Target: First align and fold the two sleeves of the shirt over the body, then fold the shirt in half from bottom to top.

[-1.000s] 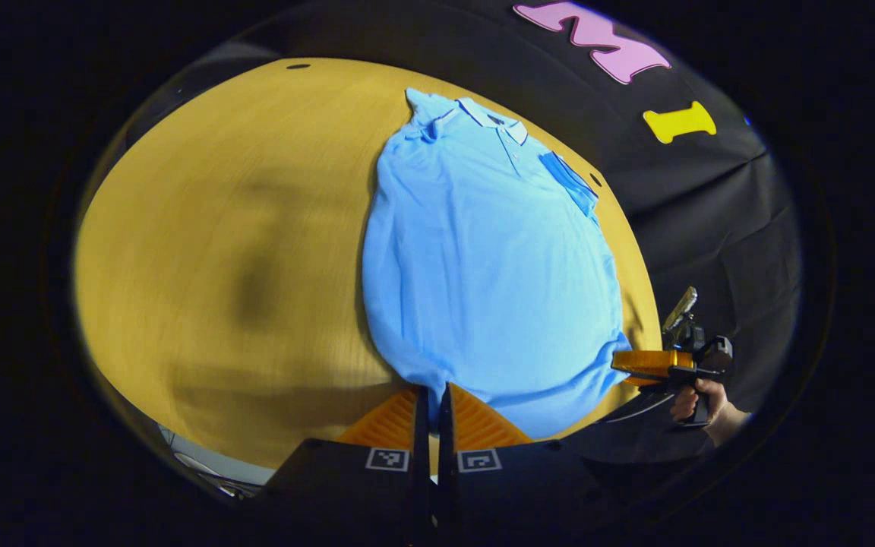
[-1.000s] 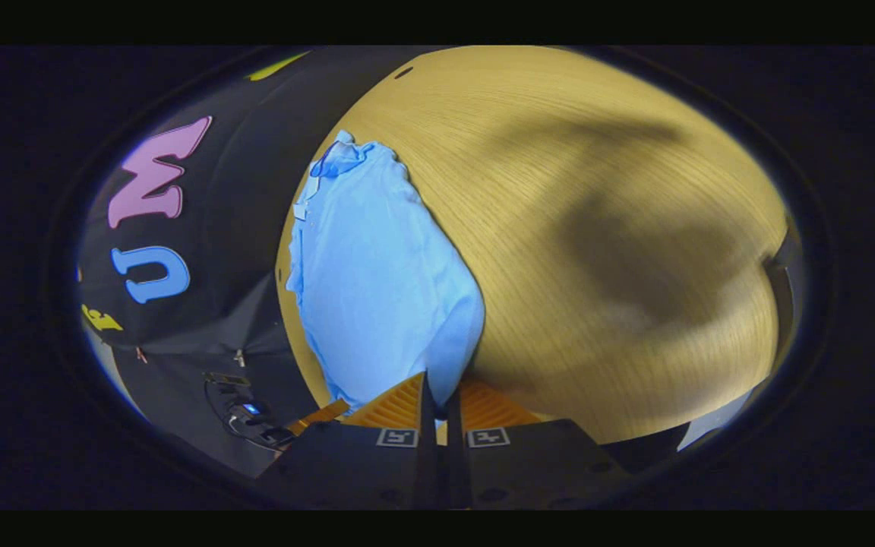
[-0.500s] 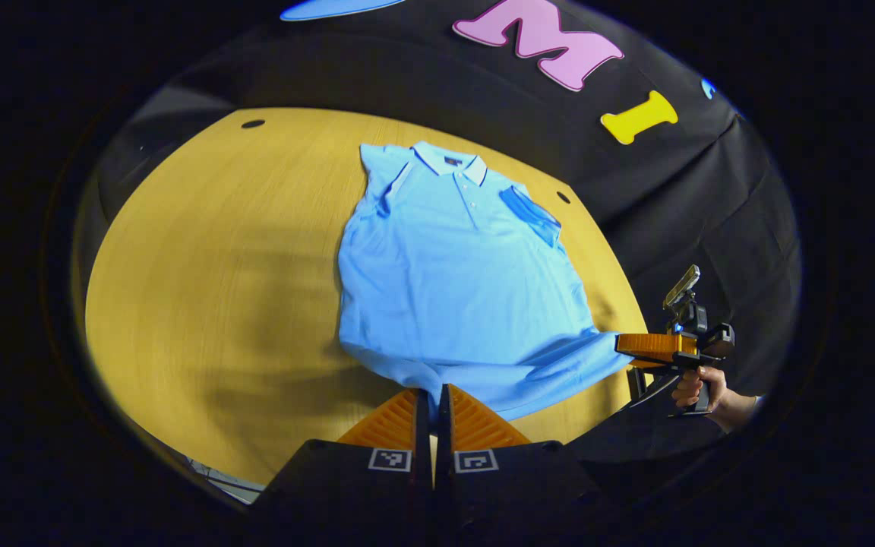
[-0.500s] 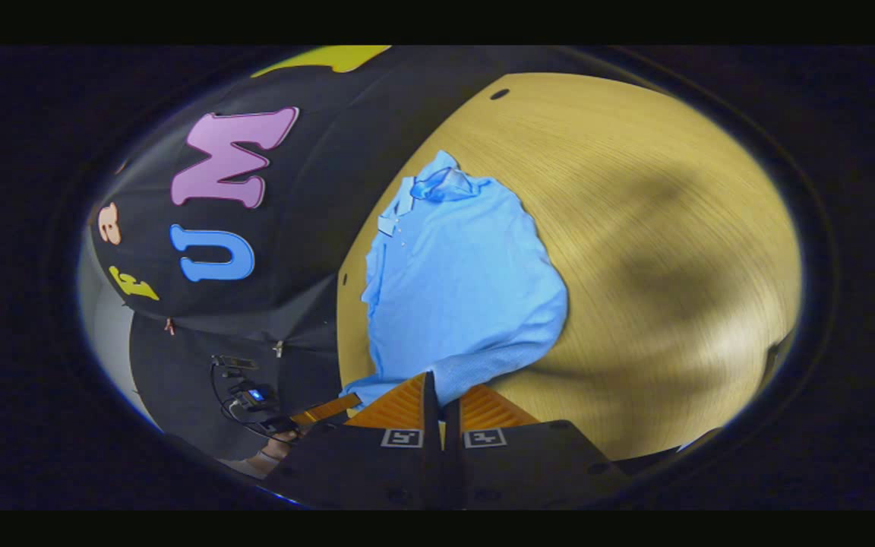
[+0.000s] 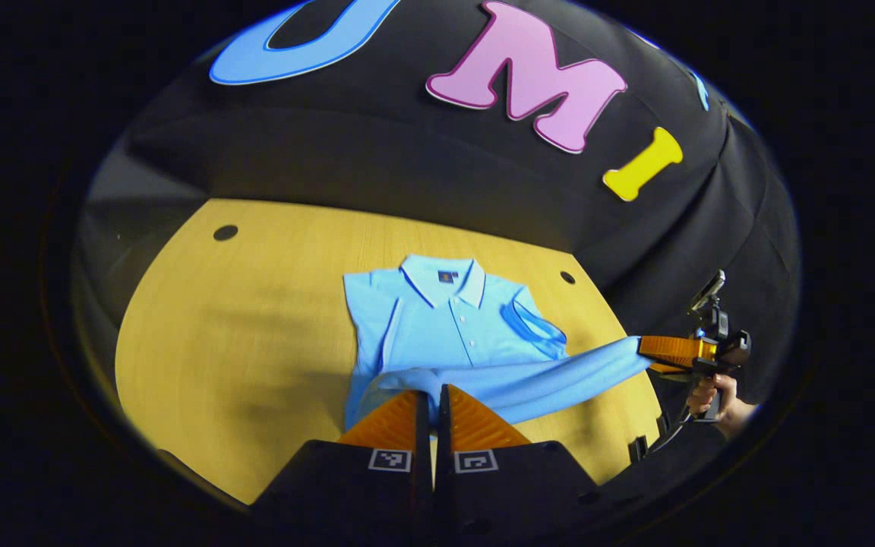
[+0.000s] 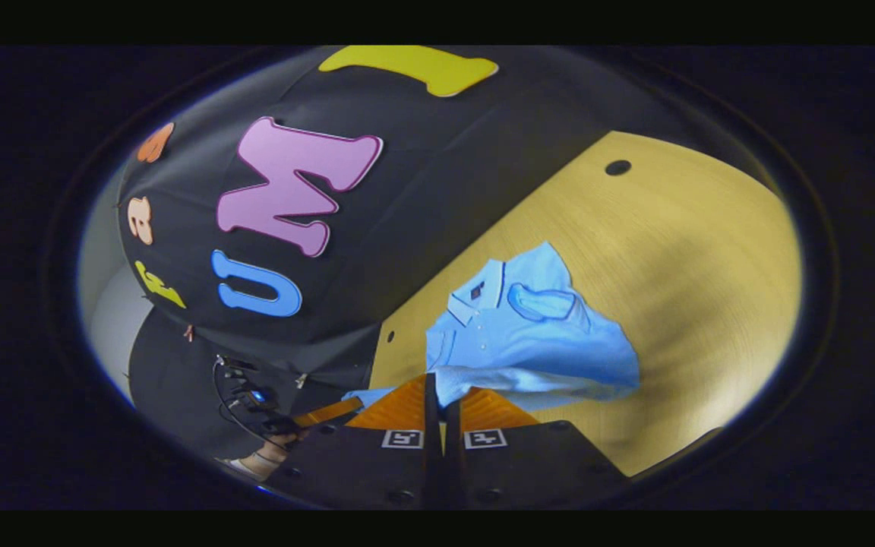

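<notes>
The light-blue shirt (image 5: 453, 327) lies collar-up near the counter's (image 5: 255, 319) far edge, sleeves folded in. Left gripper (image 5: 431, 403) and right gripper (image 6: 441, 403) each have jaws closed on the hem, apparently lifted clear of the counter's near edge

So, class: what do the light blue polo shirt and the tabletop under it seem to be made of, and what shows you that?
The light blue polo shirt: probably a soft matte knit, likely cotton; it drapes and sags between the two grippers' jaws and shows a fine pebbled texture in the right gripper view. The yellow-tan tabletop: wood or wood-look laminate, smooth with a faint sheen; fine parallel grain lines show.
</notes>
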`<state>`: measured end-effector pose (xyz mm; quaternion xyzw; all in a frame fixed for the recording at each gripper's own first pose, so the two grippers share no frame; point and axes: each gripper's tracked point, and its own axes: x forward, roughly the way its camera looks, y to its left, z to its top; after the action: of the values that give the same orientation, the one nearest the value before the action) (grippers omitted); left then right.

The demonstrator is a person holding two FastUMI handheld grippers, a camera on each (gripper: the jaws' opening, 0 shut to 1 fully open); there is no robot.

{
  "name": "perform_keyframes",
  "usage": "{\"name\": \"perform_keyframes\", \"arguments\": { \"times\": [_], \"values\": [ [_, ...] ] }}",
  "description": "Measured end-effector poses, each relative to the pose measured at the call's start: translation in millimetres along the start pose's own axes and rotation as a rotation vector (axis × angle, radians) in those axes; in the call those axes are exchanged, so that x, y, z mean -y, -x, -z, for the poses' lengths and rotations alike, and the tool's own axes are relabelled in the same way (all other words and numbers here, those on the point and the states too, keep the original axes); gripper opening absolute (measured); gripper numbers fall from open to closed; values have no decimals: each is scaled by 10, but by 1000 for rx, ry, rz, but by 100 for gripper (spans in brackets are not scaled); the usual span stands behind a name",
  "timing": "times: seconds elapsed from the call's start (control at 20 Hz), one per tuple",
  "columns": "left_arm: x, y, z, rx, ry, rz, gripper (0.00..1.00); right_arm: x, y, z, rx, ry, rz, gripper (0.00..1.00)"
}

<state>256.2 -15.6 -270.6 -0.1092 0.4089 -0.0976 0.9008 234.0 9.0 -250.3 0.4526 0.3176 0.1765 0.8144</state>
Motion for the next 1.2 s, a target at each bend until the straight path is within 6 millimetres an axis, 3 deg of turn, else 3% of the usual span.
{"name": "perform_keyframes", "arguments": {
  "times": [0.1,0.2,0.3,0.45,0.55,0.65,0.75,0.85,1.0,1.05,1.1,1.15,1.2],
  "values": [
    [-64,-226,-359,28,-50,-23,6,-83,-242,-302,19,52,0,0],
    [-161,-486,-683,44,-87,-60,6,-99,-568,-546,23,97,9,4],
    [-284,-821,-887,38,-50,-93,6,-63,-921,-796,23,138,18,4],
    [-525,-1394,-1140,55,-15,-146,6,159,-1402,-989,15,159,59,5],
    [-705,-1724,-1111,32,-5,-193,6,411,-1702,-1046,2,162,113,5],
    [-922,-1963,-887,-44,2,-274,6,705,-1915,-1027,-27,165,176,5],
    [-955,-2199,-722,-88,8,-300,6,949,-2034,-961,-58,164,210,5],
    [-1040,-2268,-695,-91,9,-337,7,1154,-2114,-867,-92,155,235,5],
    [-1153,-2445,-544,-118,-20,-404,16,1424,-2158,-762,-143,126,280,5],
    [-1149,-2456,-503,-124,-21,-419,21,1409,-2160,-754,-145,118,275,5],
    [-1185,-2445,-472,-114,-25,-438,37,1423,-2146,-773,-142,124,277,2],
    [-1193,-2416,-493,-107,-28,-453,52,1461,-2091,-818,-139,130,284,7],
    [-1189,-2337,-532,-108,-32,-470,68,1454,-2010,-877,-133,129,288,29]
  ]
}}
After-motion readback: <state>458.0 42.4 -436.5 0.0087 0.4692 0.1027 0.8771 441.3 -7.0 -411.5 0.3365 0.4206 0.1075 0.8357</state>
